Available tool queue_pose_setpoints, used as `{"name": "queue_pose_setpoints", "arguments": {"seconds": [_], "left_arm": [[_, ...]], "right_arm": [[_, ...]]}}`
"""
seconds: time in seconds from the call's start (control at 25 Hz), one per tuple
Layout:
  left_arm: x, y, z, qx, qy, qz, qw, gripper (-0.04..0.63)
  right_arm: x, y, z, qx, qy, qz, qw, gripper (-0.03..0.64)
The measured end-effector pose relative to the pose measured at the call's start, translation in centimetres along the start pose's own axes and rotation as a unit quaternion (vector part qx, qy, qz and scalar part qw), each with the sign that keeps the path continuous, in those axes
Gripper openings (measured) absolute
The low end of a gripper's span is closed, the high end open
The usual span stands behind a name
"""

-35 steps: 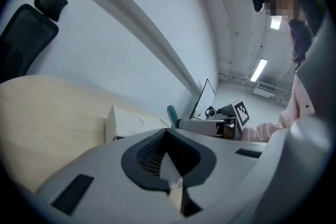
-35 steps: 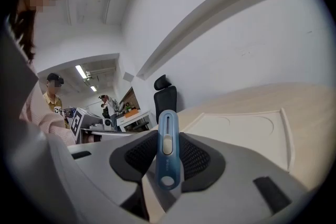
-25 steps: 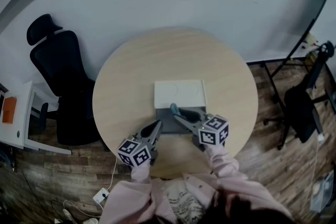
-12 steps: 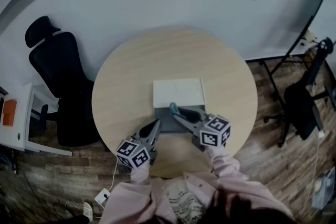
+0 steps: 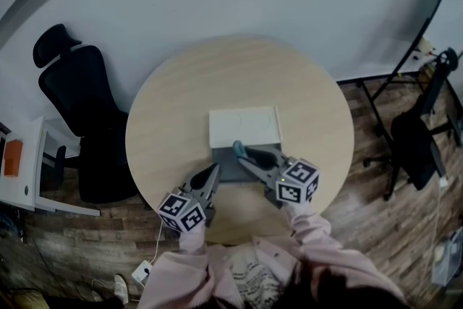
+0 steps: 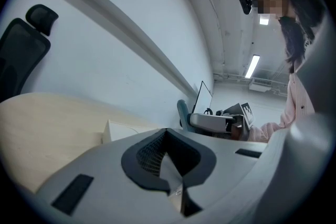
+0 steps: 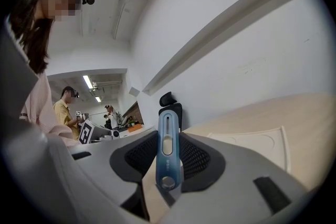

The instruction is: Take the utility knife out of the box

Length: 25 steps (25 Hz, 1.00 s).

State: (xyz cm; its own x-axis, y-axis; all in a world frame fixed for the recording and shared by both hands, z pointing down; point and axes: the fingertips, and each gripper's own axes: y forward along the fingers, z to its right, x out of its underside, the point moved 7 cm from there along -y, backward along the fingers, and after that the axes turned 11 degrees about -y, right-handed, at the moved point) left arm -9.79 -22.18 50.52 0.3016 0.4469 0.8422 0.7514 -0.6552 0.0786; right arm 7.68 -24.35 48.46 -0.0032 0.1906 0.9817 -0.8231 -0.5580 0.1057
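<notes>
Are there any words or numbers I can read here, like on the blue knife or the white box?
There is no text that can be read in these pictures.
On the utility knife: no print shows.
On the white box: plain, with only a faint circle.
On the marker cubes: black-and-white square patterns, not letters.

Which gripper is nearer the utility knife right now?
Right. The right gripper has the utility knife clamped in its jaws over the box; the left gripper sits apart from it at the box's near-left corner, jaws shut.

The chair (image 5: pixel 72 101) and white lid (image 5: pixel 244 127) sit slightly further left; a pale shape (image 5: pixel 119 289), maybe a shoe, has edged up at lower left.
</notes>
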Motion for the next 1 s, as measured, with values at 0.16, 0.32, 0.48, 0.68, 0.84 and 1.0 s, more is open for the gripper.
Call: {"name": "queue_pose_setpoints", "arguments": {"seconds": [0.16,0.32,0.48,0.68,0.84,1.0], "left_arm": [[-0.03,0.02,0.05,0.0,0.001,0.001,1.0,0.002],[-0.01,0.2,0.16,0.001,0.002,0.001,1.0,0.002],[-0.1,0.27,0.07,0.003,0.005,0.0,1.0,0.002],[0.06,0.46,0.09,0.004,0.006,-0.004,1.0,0.002],[0.05,0.49,0.15,0.006,0.005,-0.003,1.0,0.002],[0.14,0.49,0.28,0.006,0.006,-0.004,1.0,0.002]], "right_arm": [[0.0,-0.11,-0.06,-0.004,-0.003,-0.003,1.0,0.129],[0.15,-0.22,-0.02,-0.006,-0.003,-0.005,1.0,0.129],[0.17,-0.03,0.0,-0.007,-0.003,-0.004,1.0,0.129],[0.24,-0.09,0.0,-0.009,-0.003,-0.005,1.0,0.129],[0.26,-0.12,-0.09,-0.01,-0.004,-0.005,1.0,0.129],[0.29,-0.33,-0.17,-0.01,-0.006,-0.006,1.0,0.129]]}}
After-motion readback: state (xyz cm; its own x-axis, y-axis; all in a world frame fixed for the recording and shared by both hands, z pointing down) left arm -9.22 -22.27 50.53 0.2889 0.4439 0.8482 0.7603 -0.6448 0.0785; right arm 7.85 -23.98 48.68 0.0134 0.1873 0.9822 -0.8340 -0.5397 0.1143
